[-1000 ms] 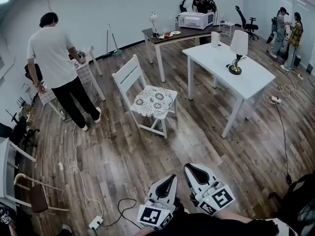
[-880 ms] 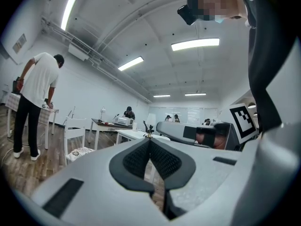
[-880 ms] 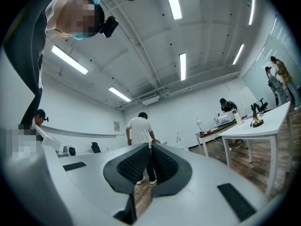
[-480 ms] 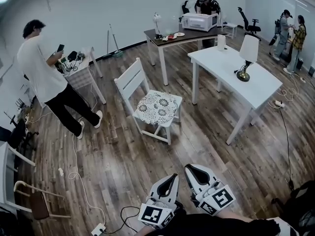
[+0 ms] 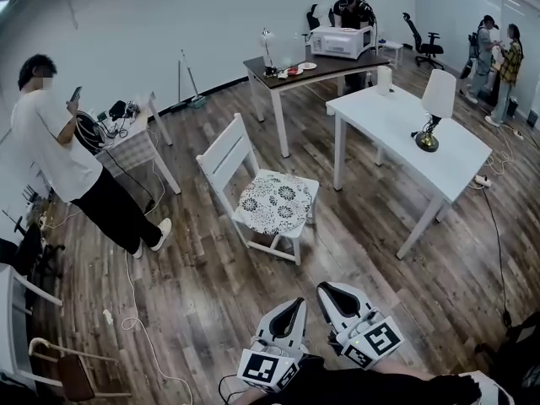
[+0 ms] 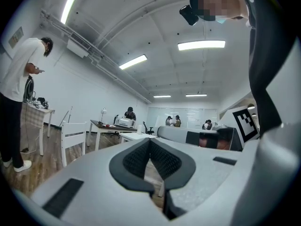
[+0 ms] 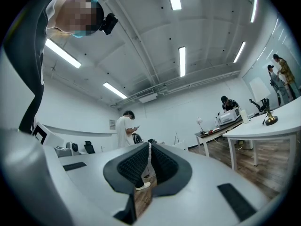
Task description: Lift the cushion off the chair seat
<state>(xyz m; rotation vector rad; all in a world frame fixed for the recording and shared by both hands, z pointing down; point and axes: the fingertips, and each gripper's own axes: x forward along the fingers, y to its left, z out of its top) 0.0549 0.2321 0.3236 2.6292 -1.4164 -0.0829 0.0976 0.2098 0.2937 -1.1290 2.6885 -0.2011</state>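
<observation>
A white slatted chair [image 5: 226,153] stands mid-floor in the head view, with a flat cushion [image 5: 277,201] in a white and dark floral print lying on its seat. Both grippers are held low at the bottom of that view, well short of the chair. My left gripper [image 5: 291,305] is shut with nothing in it, its dark pads meeting at the tips [image 6: 149,141]. My right gripper [image 5: 331,288] is shut and empty too, pads [image 7: 149,146] together. The chair's back [image 6: 74,131] shows at the left of the left gripper view.
A white table [image 5: 405,129] with a lamp [image 5: 434,105] stands right of the chair; a dark-topped table [image 5: 300,64] with a microwave [image 5: 341,42] is behind. A person in a white shirt [image 5: 51,150] stands at left by a small table [image 5: 126,146]. Cables [image 5: 139,310] trail on the wood floor.
The chair, tables and standing person have all drawn nearer and lower in the head view as I moved towards them. Both grippers keep the same place and stay shut.
</observation>
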